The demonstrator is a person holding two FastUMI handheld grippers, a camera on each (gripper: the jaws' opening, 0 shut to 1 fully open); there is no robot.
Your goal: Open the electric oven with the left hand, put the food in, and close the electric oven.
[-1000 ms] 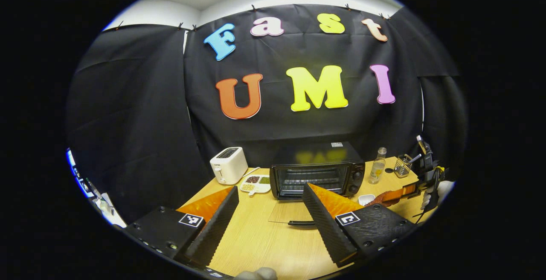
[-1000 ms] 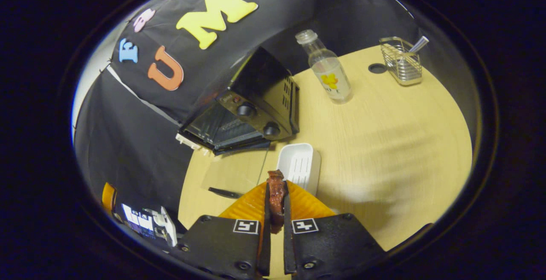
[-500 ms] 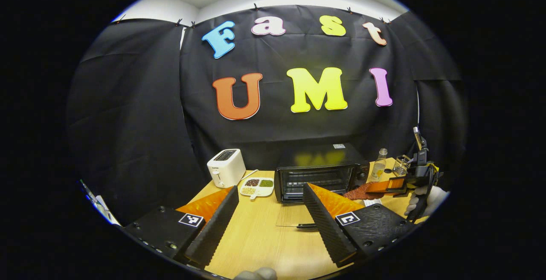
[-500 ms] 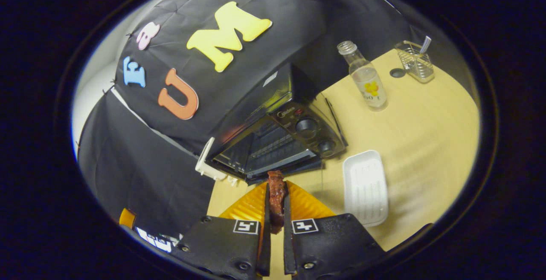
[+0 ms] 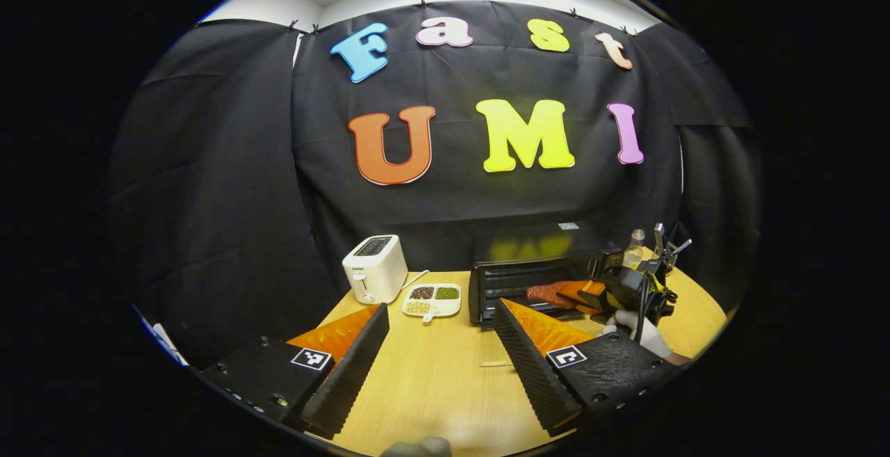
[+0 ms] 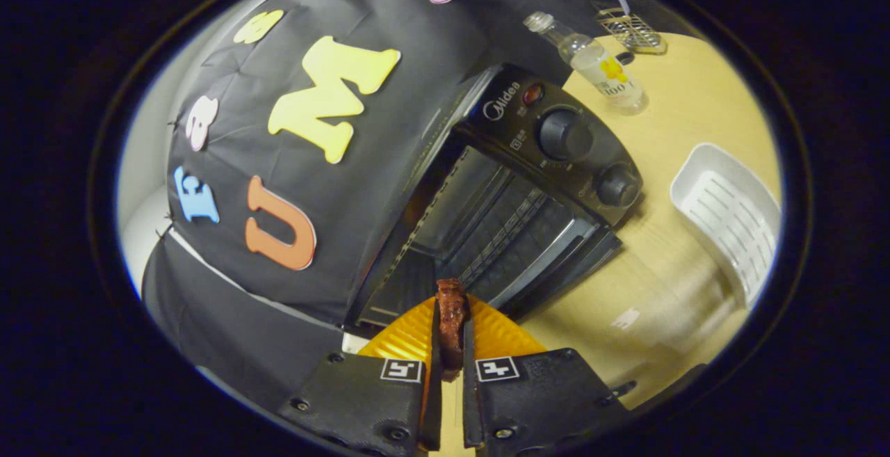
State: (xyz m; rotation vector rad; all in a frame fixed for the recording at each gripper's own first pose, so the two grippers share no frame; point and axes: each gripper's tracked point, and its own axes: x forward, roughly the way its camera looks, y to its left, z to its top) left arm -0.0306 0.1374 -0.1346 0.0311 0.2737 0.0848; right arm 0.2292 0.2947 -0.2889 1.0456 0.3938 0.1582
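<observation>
The left gripper (image 5: 438, 356) hung over the counter (image 5: 431, 380) with its jaws released and holding nothing, the toaster (image 5: 374, 268) ahead to their left. Ahead to their right, the right gripper (image 6: 450, 332), jaws clenched on the meat (image 6: 450, 318), had swung from beside the white tray (image 6: 730, 213) to the oven (image 6: 500, 213) mouth. Its door was down, so the food was probably about to go onto the rack.

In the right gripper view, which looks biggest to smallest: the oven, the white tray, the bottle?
1. Oven, by far.
2. White tray.
3. Bottle.
The bottle stands farther off, so tray versus bottle is unsure.
</observation>
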